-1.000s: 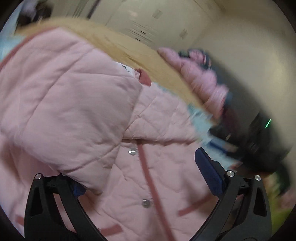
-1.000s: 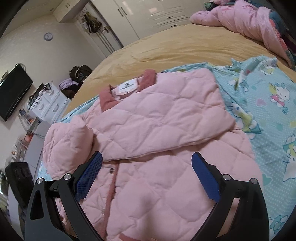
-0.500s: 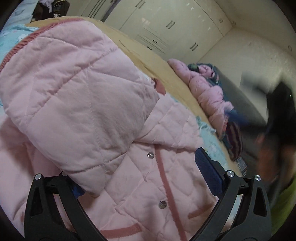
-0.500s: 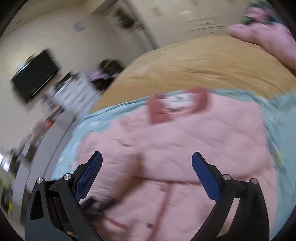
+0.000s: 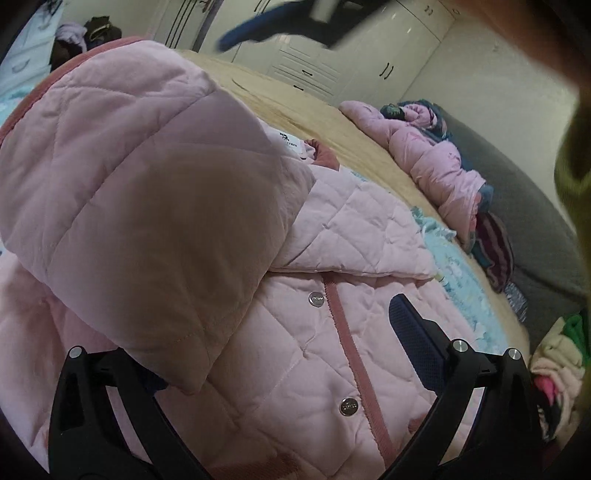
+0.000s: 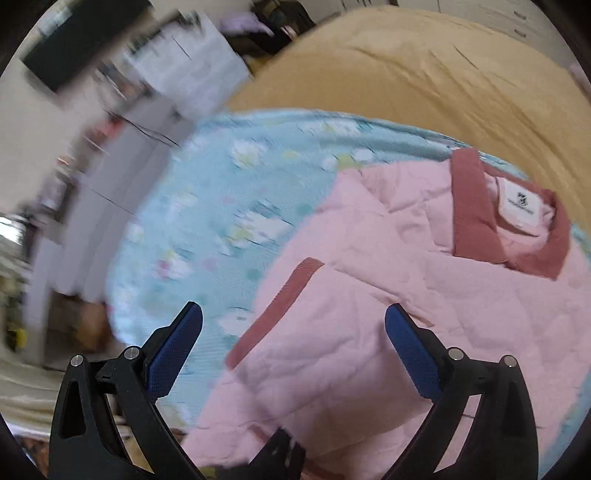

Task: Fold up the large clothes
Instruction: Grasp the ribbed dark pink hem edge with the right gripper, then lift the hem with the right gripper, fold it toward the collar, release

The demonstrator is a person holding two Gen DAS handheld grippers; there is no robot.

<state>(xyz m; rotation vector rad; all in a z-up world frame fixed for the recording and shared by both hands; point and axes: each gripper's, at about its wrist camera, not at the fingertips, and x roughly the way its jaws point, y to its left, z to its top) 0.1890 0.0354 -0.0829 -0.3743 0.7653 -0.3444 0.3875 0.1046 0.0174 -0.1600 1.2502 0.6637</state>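
A pink quilted jacket (image 5: pixel 332 354) with snap buttons and dusty-rose trim lies front-up on the bed. One sleeve is folded across its chest. The other sleeve (image 5: pixel 140 206) is raised in a bulge and drapes over the left finger of my left gripper (image 5: pixel 277 343), which is open; that finger is mostly hidden. My right gripper (image 6: pixel 293 314) is open above the same jacket (image 6: pixel 424 314), near the raised sleeve's rose cuff (image 6: pixel 280 306). The collar (image 6: pixel 517 221) with its white label lies to the right. In the left wrist view the right gripper (image 5: pixel 280 22) shows blurred at the top.
A light blue patterned sheet (image 6: pixel 221 206) lies under the jacket on the tan bedspread (image 6: pixel 424 74). More pink and dark clothes (image 5: pixel 436 162) are piled at the bed's far side beside a grey headboard (image 5: pixel 524 229). Drawers and a dark screen (image 6: pixel 74 48) stand off the bed.
My right gripper has swung left across the jacket, from over its middle to above the raised sleeve. The left gripper has stayed under that sleeve, shifting only slightly.
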